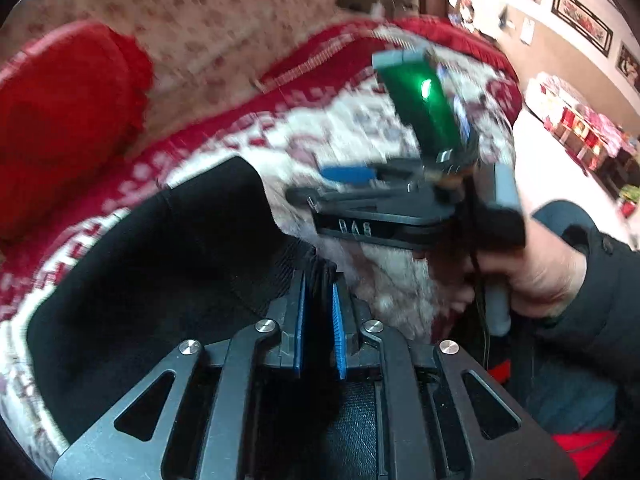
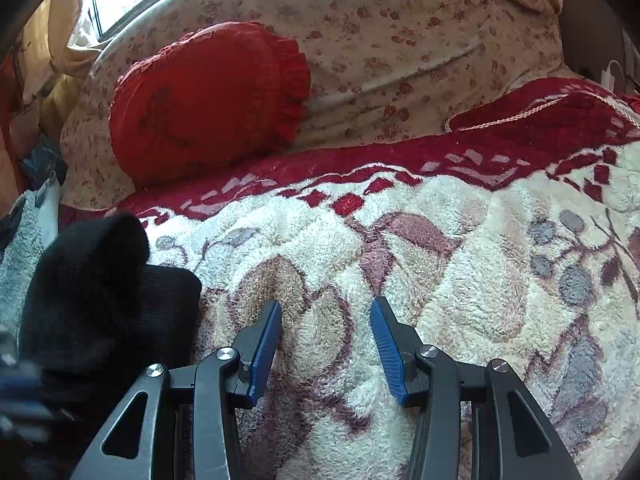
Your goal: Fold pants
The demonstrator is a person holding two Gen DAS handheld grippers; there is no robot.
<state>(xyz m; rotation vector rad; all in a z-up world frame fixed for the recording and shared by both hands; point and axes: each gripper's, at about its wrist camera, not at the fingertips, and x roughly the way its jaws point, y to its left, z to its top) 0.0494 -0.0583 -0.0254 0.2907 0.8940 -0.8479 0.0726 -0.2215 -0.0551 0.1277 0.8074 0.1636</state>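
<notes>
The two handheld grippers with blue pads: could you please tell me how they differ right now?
The left gripper is shut on the black knit pants; the right gripper is open, holding nothing above the fluffy floral blanket. Both have black linkages and blue ribbed pads.

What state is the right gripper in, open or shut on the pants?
Open. The right gripper has its blue pads apart over the blanket, with nothing between them; the black pants lie off to its left.
</notes>
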